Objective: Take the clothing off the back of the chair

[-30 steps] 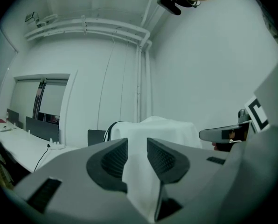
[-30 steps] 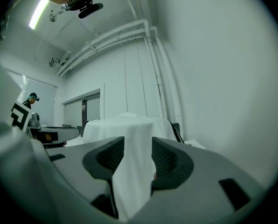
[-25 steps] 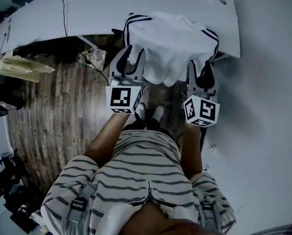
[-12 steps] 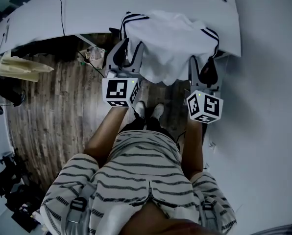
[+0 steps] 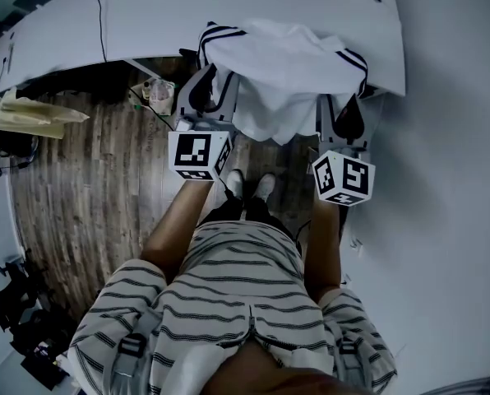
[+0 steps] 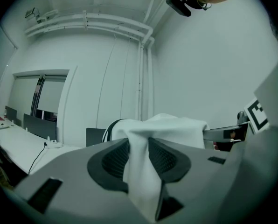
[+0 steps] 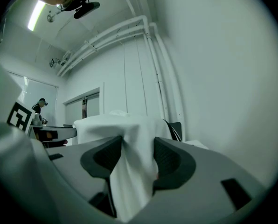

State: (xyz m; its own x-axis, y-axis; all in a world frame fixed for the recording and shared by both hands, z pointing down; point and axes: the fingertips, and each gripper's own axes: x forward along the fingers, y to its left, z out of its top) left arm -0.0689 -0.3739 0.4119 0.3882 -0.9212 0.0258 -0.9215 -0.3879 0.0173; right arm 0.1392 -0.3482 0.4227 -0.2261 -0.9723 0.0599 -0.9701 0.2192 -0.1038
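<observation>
clothing [image 5: 290, 72]: white top with dark stripes down both sleeves
place: upper centre of the head view
pose: draped over the chair back, hem hanging toward the frame's lower edge, one sleeve falling at each side
chair: hidden under the cloth
hold: one fold is pinched in the left gripper [image 5: 219, 85] and another in the right gripper [image 5: 337, 109]; both sets of jaws have just been closing on it

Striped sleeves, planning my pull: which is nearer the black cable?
The head view's left sleeve, by the wooden floor; the other sleeve lies near the desk's end.
</observation>
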